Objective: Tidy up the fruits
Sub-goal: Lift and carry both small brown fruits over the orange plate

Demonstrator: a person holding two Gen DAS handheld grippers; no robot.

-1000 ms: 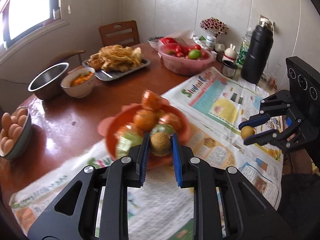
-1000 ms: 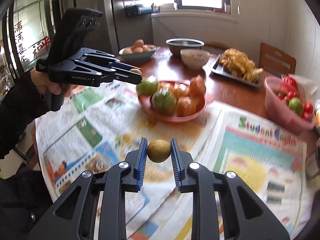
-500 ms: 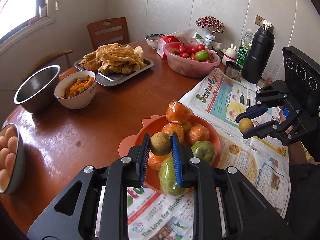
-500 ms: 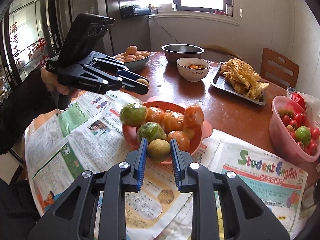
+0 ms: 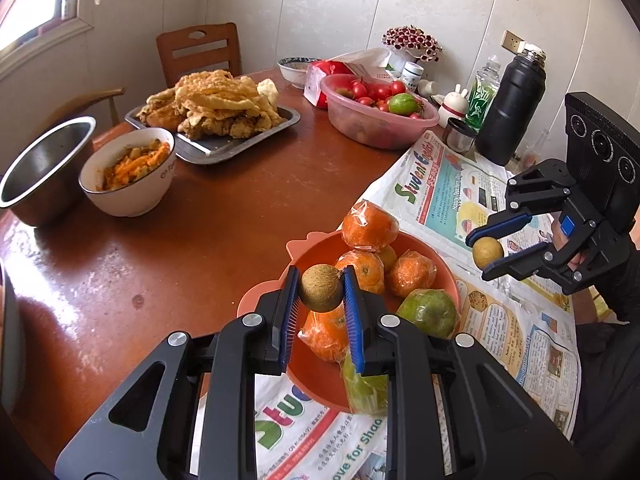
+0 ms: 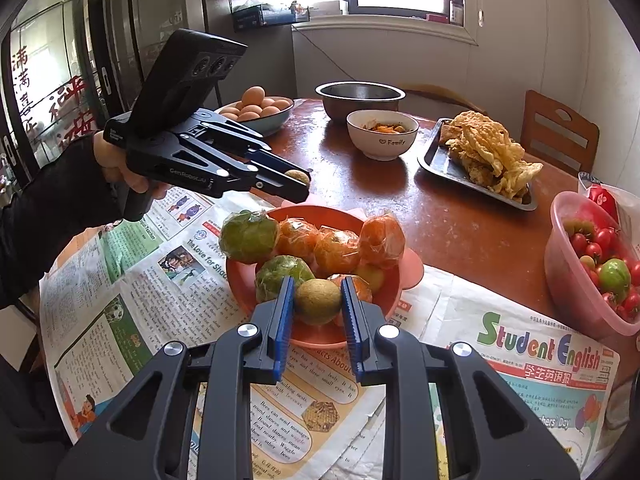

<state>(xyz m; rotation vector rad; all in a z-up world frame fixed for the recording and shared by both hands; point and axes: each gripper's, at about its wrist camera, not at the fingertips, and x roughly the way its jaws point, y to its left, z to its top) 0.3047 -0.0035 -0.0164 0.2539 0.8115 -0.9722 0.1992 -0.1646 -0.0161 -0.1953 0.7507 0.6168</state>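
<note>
An orange plate [image 5: 316,252] [image 6: 372,216] on the newspaper holds several plastic-wrapped oranges [image 5: 370,230] [image 6: 336,250] and green citrus fruits [image 5: 430,312] [image 6: 248,236]. My left gripper [image 5: 320,294] [image 6: 298,184] is shut on a small brown round fruit [image 5: 321,293] [image 6: 299,176] above the plate's near-left rim. My right gripper [image 6: 318,300] [image 5: 486,252] is shut on a similar yellow-brown round fruit [image 6: 318,301] [image 5: 487,252], held over the plate's edge on its own side.
On the round brown table [image 5: 180,240] stand a pink basin of tomatoes [image 5: 376,114] [image 6: 592,268], a tray of fried food [image 5: 216,120], a white bowl [image 5: 128,176], a steel bowl [image 5: 40,168], a bowl of eggs [image 6: 256,110] and a black flask [image 5: 510,112]. Chairs stand beyond.
Both grippers have carried their small fruits in toward the orange plate, which now sits closer under each of them. Both grips stay shut.
</note>
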